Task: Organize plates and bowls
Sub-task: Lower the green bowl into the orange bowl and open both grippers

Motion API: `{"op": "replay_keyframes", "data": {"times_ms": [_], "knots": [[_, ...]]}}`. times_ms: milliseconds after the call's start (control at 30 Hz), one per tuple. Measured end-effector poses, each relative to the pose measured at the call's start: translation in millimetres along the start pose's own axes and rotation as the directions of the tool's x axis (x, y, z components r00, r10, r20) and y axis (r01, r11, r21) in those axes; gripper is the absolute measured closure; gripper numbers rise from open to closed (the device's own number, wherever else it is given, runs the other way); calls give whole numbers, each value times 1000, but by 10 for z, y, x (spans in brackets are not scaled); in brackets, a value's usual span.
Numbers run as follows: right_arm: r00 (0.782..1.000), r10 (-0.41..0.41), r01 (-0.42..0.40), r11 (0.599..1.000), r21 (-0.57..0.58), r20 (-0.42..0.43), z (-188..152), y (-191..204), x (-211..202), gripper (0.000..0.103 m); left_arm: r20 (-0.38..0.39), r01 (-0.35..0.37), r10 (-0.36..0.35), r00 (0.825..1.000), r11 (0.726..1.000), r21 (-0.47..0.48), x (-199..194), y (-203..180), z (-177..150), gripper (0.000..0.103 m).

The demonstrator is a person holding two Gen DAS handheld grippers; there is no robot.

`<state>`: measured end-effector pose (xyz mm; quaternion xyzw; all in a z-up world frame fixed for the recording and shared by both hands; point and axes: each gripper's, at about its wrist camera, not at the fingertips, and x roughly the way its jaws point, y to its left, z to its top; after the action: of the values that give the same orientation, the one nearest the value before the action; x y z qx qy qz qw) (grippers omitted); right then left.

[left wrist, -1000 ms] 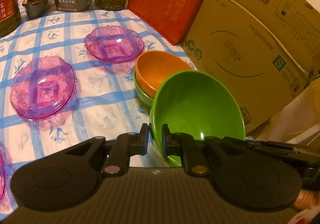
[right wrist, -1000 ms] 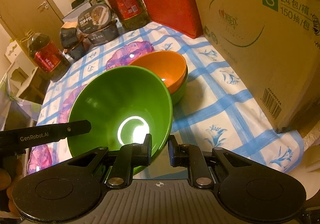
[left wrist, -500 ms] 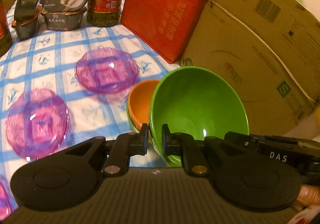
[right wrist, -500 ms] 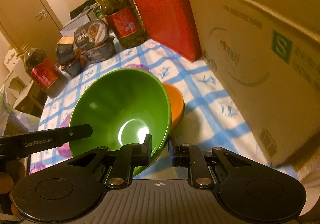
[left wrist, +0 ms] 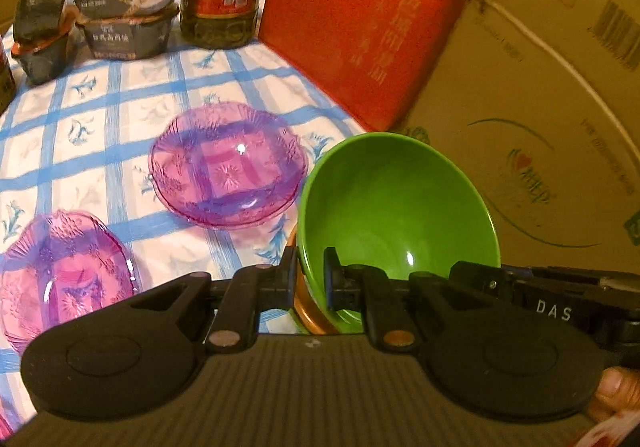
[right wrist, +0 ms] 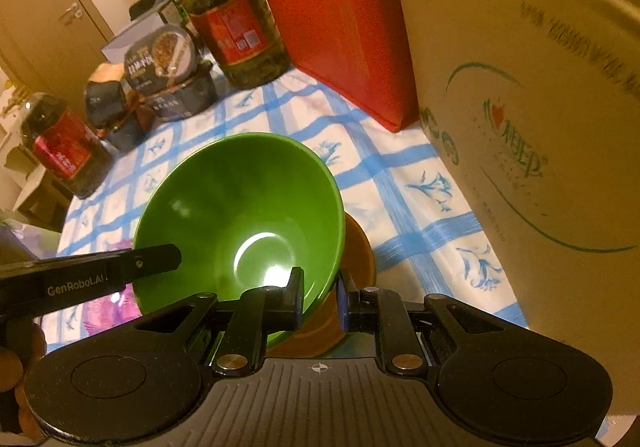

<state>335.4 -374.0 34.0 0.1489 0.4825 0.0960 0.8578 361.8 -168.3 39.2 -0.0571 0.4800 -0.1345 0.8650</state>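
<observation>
- Both claws pinch one green bowl [left wrist: 394, 207]: the left claw [left wrist: 310, 279] clamps its rim at the bowl's 7 o'clock, the right claw [right wrist: 320, 297] the opposite rim.
- Over the last second the bowl has travelled across the tabletop [left wrist: 120, 95] and now hangs directly over the orange bowl [right wrist: 358, 247], hiding most of it.
- Two purple plates [left wrist: 226, 175] lie untouched toward 10 o'clock.
- Judged from this, nesting the bowls is near; only lowering and release remain.

Green bowl [right wrist: 240, 215] above orange bowl [right wrist: 356, 259]
</observation>
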Motion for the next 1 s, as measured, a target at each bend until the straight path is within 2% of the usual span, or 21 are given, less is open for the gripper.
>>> {"op": "replay_keyframes", "data": {"times_ms": [367, 667, 700, 833, 1000], "knots": [[999, -34, 33, 999, -24, -30, -68, -33, 178, 86, -27, -3, 3, 1000, 1000, 7, 219, 35, -118, 92], [999, -44, 43, 999, -27, -32, -88, -27, 222, 85, -20, -20, 20, 1000, 1000, 24, 268, 23, -141, 92], [999, -44, 43, 999, -27, -32, -88, -27, 226, 84, -20, -17, 17, 1000, 1000, 23, 269, 27, -142, 92], [1000, -11, 10, 1000, -12, -11, -88, -73, 178, 68, -8, -3, 3, 1000, 1000, 19, 228, 37, -159, 91], [1000, 4, -4, 1000, 25, 12, -109, -157, 93, 66, 11, 8, -8, 1000, 1000, 3, 134, 61, -162, 91]]}}
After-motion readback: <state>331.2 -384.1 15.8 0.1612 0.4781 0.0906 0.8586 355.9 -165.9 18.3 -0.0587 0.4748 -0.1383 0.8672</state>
